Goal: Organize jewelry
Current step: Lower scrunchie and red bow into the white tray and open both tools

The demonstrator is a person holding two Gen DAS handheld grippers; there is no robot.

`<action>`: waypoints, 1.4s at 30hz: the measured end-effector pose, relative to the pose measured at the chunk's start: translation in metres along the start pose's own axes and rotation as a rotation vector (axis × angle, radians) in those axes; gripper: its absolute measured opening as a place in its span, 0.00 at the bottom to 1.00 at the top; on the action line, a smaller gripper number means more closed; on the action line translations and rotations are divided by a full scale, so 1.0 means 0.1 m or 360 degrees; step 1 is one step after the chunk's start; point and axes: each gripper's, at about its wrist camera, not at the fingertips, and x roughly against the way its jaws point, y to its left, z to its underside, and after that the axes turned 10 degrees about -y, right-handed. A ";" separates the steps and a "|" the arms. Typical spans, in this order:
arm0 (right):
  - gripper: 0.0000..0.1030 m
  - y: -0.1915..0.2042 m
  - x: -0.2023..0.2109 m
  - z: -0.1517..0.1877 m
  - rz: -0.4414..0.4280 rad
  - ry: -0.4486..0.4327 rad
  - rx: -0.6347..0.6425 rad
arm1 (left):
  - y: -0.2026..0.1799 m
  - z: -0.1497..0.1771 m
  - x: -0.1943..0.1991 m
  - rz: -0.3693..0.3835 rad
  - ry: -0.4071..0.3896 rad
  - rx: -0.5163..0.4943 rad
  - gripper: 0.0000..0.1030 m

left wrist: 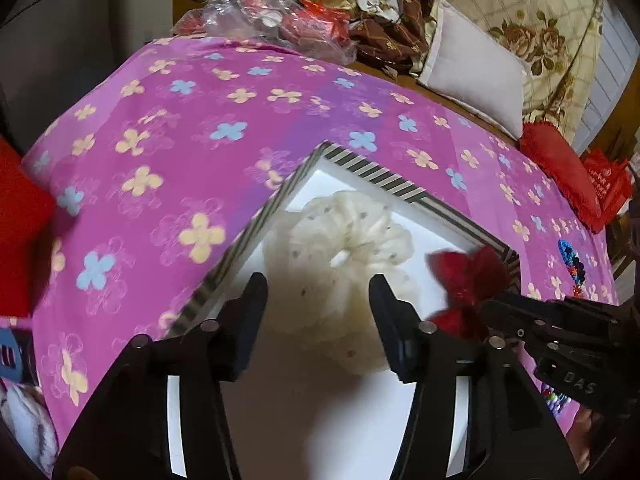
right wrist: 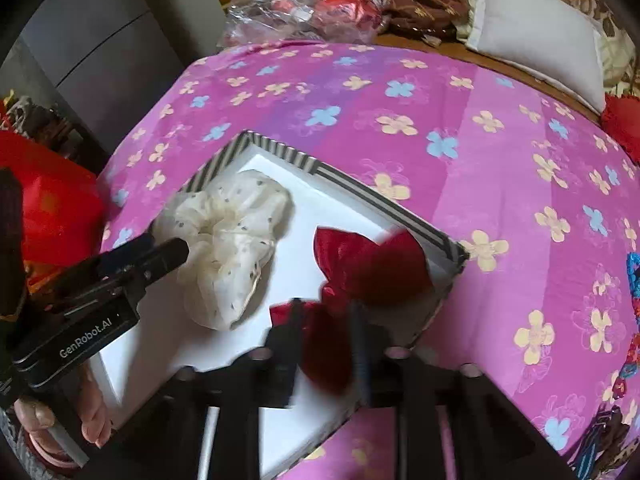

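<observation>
A white box (left wrist: 352,420) with a striped rim (right wrist: 360,188) lies on the pink flowered cloth. A cream dotted scrunchie (left wrist: 344,240) (right wrist: 232,232) lies inside it. My left gripper (left wrist: 318,300) is open and empty just above the scrunchie; it also shows in the right wrist view (right wrist: 176,252). My right gripper (right wrist: 326,312) is shut on a red bow hair clip (right wrist: 368,264) and holds it over the box's right corner. The bow (left wrist: 468,276) and right gripper (left wrist: 492,312) also show in the left wrist view.
Sequined hair accessories (left wrist: 572,264) (right wrist: 632,280) lie on the cloth (left wrist: 200,120) to the right of the box. Plastic bags (left wrist: 280,16), folded fabrics and a white pillow (left wrist: 472,64) crowd the far edge. Red items (right wrist: 52,208) sit at the left.
</observation>
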 end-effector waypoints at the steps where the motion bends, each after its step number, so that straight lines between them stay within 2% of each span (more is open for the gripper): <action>1: 0.44 0.03 0.07 0.04 0.0027 -0.0032 0.0018 | 0.05 0.03 0.00 0.0001 0.0006 0.0033 0.52; 7: 0.45 0.15 0.32 0.30 0.0125 -0.0099 0.0019 | 0.36 0.27 -0.02 -0.0058 0.0067 0.0256 0.52; 13: 0.45 0.25 0.37 0.60 0.0132 -0.0063 -0.0042 | 0.31 0.45 0.15 -0.0220 0.0081 0.0241 0.52; 18: 0.45 0.33 0.46 0.89 0.0086 -0.0023 -0.0068 | 0.23 0.68 0.32 -0.0347 0.0102 0.0137 0.52; 25: 0.45 0.28 0.88 1.37 0.0022 -0.0056 -0.0141 | 0.19 0.97 0.52 -0.0513 0.0088 0.0113 0.53; 27: 0.45 0.22 1.03 1.52 0.0025 -0.0070 -0.0169 | 0.15 1.02 0.55 -0.0558 0.0092 0.0112 0.56; 28: 0.45 0.19 1.12 1.61 0.0025 -0.0075 -0.0182 | 0.14 1.03 0.55 -0.0558 0.0095 0.0120 0.59; 31: 0.45 0.10 1.39 1.87 0.0049 -0.0100 -0.0184 | 0.16 1.04 0.59 -0.0530 0.0084 0.0161 0.60; 34: 0.45 -0.05 1.70 2.10 0.0115 -0.0146 -0.0176 | 0.29 1.02 0.73 -0.0389 0.0072 0.0349 0.60; 36: 0.45 -0.19 1.89 2.25 0.0175 -0.0180 -0.0189 | 0.34 1.04 0.90 -0.0369 0.0046 0.0422 0.60; 38: 0.46 -0.36 2.07 2.41 0.0233 -0.0202 -0.0235 | 0.29 1.09 1.15 -0.0359 0.0001 0.0404 0.60; 42: 0.57 -0.66 2.31 2.69 0.0319 -0.0242 -0.0388 | -0.01 1.22 1.61 -0.0324 -0.0088 0.0254 0.60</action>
